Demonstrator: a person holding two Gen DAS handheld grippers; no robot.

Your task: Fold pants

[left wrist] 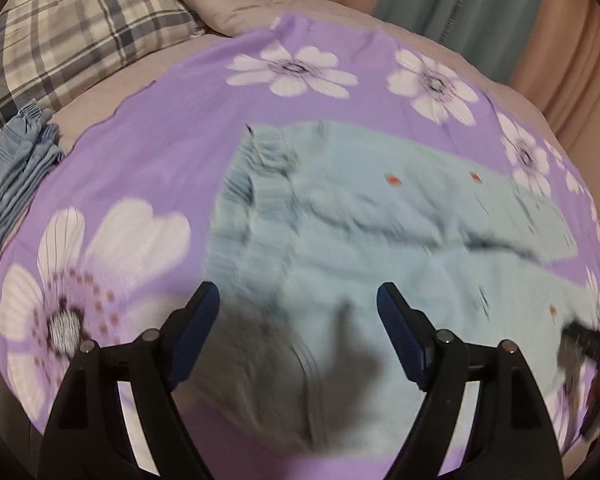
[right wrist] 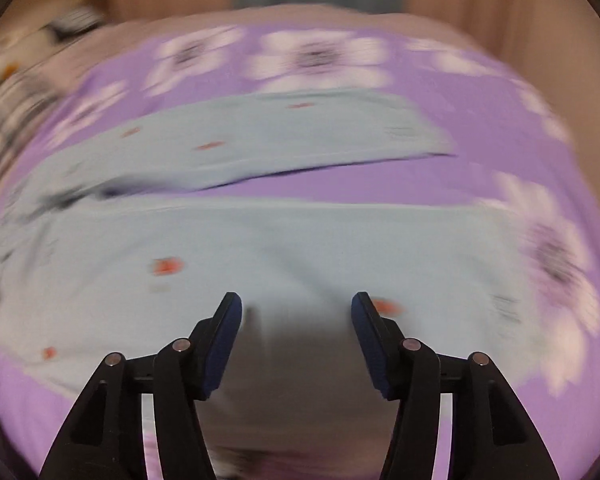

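- Left gripper (left wrist: 298, 304) nearest, jaws spread, nothing between, hovering over the waistband end of the pale-blue pants (left wrist: 380, 216).
- Pants lie spread on the purple flowered sheet (left wrist: 160, 160), legs parted, running right.
- Right gripper (right wrist: 296, 308) over the near leg, jaws apart, empty.

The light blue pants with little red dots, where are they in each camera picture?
Left wrist view: the light blue cloth pants fill the middle, waistband at left, legs running right.
Right wrist view: the pants stretch across the middle, one leg farther off.
Shared landmark: the purple bedsheet with white flowers showing between the two legs.
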